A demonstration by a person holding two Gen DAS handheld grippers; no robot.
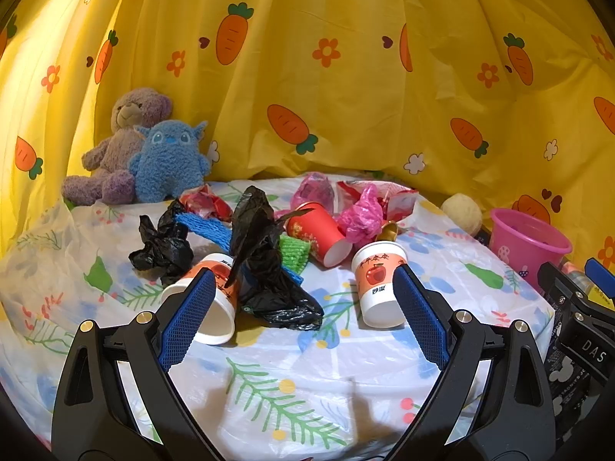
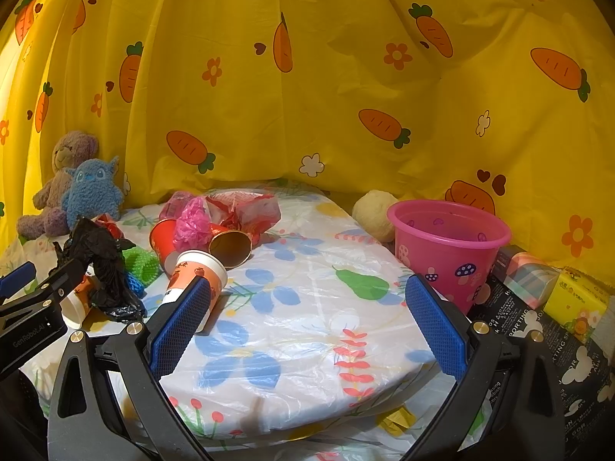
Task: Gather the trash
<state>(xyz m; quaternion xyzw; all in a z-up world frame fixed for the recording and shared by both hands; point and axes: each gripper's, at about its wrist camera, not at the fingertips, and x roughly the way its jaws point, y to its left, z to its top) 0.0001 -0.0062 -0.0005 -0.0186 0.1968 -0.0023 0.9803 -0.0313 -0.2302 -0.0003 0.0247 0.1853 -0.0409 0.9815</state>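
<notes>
Trash lies on a round table (image 1: 292, 376) covered in floral plastic. In the left wrist view: two crumpled black bags (image 1: 265, 269) (image 1: 163, 247), a tipped apple cup (image 1: 209, 307), an upright apple cup (image 1: 378, 286), a red cup (image 1: 321, 234) on its side, pink plastic (image 1: 363, 215), green (image 1: 294, 253) and blue foam net (image 1: 207, 228). My left gripper (image 1: 303, 307) is open and empty, just short of the black bag. The pink bucket (image 2: 447, 246) stands at the table's right edge. My right gripper (image 2: 307, 315) is open and empty over bare table, beside the apple cup (image 2: 194, 276).
Two plush toys (image 1: 134, 153) sit at the back left. A yellow carrot-print curtain (image 1: 346, 77) hangs behind. A cream ball (image 2: 373, 211) lies behind the bucket. Boxes and a tissue pack (image 2: 576, 299) crowd the right side.
</notes>
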